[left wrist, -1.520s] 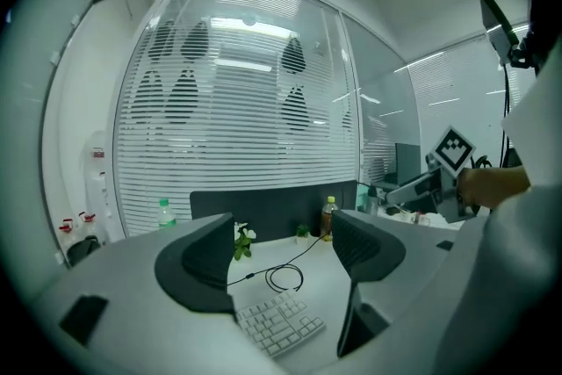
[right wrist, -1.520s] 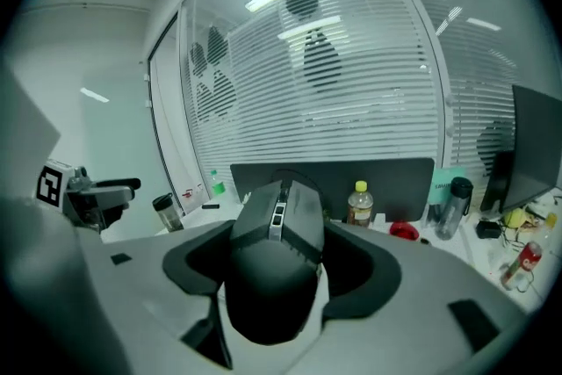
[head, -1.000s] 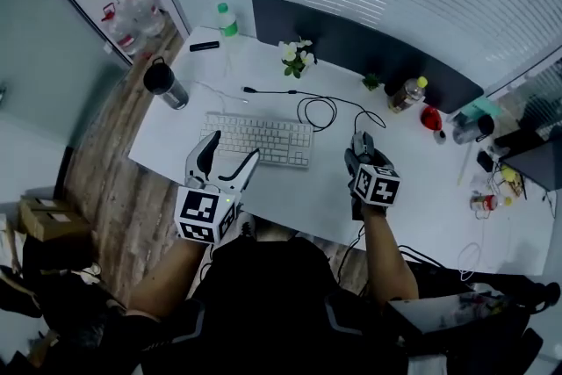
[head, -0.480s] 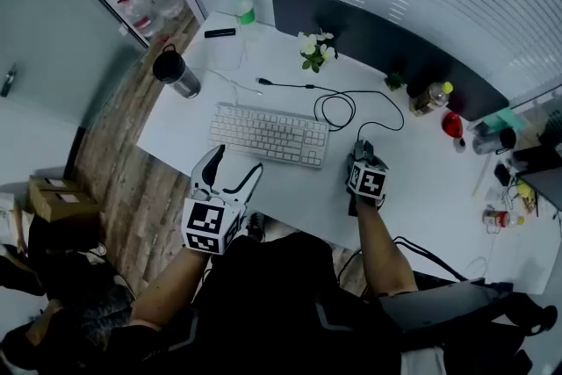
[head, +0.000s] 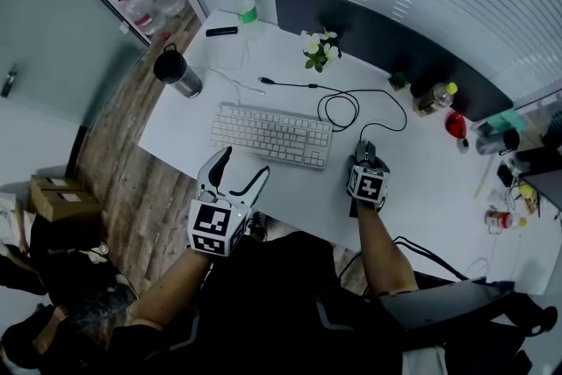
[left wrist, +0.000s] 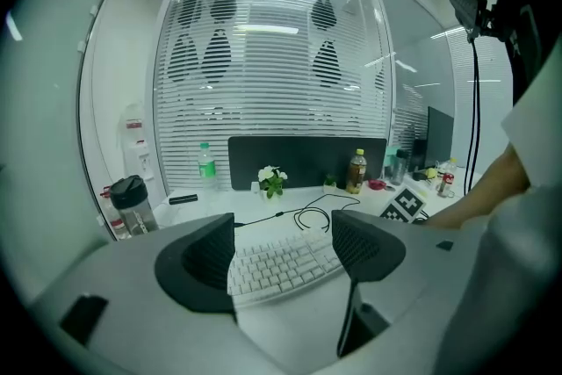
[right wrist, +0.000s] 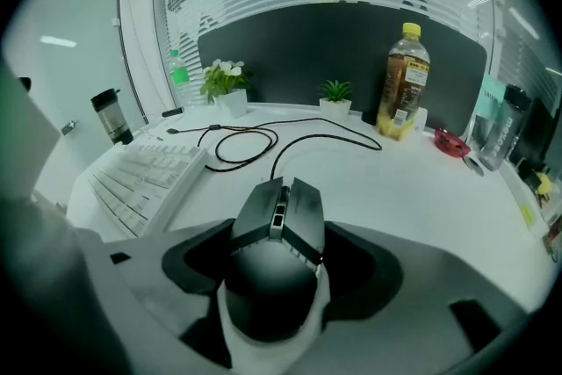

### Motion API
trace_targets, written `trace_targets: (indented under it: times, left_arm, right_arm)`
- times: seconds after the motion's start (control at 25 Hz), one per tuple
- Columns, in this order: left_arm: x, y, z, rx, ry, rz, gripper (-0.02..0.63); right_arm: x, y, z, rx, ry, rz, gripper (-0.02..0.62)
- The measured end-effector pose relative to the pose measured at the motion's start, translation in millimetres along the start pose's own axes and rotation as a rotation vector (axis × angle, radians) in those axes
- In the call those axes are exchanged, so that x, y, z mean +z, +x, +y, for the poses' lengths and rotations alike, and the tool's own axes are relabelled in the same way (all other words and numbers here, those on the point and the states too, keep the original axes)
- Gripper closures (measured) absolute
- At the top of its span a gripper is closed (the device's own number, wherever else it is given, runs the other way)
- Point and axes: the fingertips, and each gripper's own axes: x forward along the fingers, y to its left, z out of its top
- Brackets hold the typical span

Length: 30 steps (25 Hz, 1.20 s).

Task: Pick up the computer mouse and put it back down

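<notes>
The right gripper point(right wrist: 279, 270) pinches the computer mouse point(right wrist: 279, 219) by its sides, low over the white desk point(head: 421, 189), right of the keyboard point(head: 272, 134); the left gripper point(left wrist: 283, 243) has its jaws spread, nothing between them.

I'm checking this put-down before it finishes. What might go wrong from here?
1. The right gripper has its jaws clamped on the sides of the black wired computer mouse, low over the white desk. I cannot tell whether the mouse rests on the desk yet, so opening early might drop it.
2. Its thin black cable lies looped beside the white keyboard and might snag there, tugging the mouse askew.
</notes>
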Motion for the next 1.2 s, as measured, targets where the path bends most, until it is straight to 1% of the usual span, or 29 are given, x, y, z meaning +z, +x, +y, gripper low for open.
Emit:
trace_targets:
  times: [0.16,0.28,0.32,0.36,0.44,0.6,0.8,0.88,1.08,1.2]
  left_arm:
    - [1.2,2.2,0.8,-0.012,0.005,0.001,0.245]
    - [6.3,1.9,1.0,-0.024,0.015,-0.005,0.245]
    - [9.4,1.9,0.5,-0.031,0.023,-0.01,0.245]
    - [12.9,2.1,0.2,-0.04,0.033,-0.015,0.245]
    - [21.1,3.3,0.6,-0.059,0.045,-0.03,0.245]
    - [34.7,13.1,-4.5,-0.119,0.052,-0.057,0.245]
    - [63.5,30.5,-23.8,-0.217,0.067,-0.109,0.245]
    - [77.6,35.6,-30.9,-0.25,0.074,-0.139,0.245]
    - [115.5,32.5,-47.0,-0.303,0.114,-0.229,0.245]
    - [131.9,28.1,-58.8,-0.343,0.118,-0.26,0.245]
  right_arm:
    - [-1.6,1.1,1.0,0.004,-0.004,-0.01,0.288]
    - [-3.1,0.9,1.5,0.024,-0.024,0.008,0.28]
    - [-2.1,-0.3,2.0,0.034,-0.025,0.012,0.227]
    - [0.4,-3.0,2.6,0.043,-0.023,0.011,0.187]
    - [10.6,-14.2,4.7,0.054,-0.013,-0.012,0.187]
    - [41.3,-55.6,10.3,0.077,-0.008,-0.094,0.195]
    - [89.5,-127.9,8.6,0.096,0.01,-0.238,0.226]
    - [106.4,-160.2,5.1,0.09,0.017,-0.297,0.256]
    - [136.8,-242.8,5.0,0.076,0.02,-0.441,0.285]
    - [148.0,-285.9,4.5,0.052,0.028,-0.516,0.302]
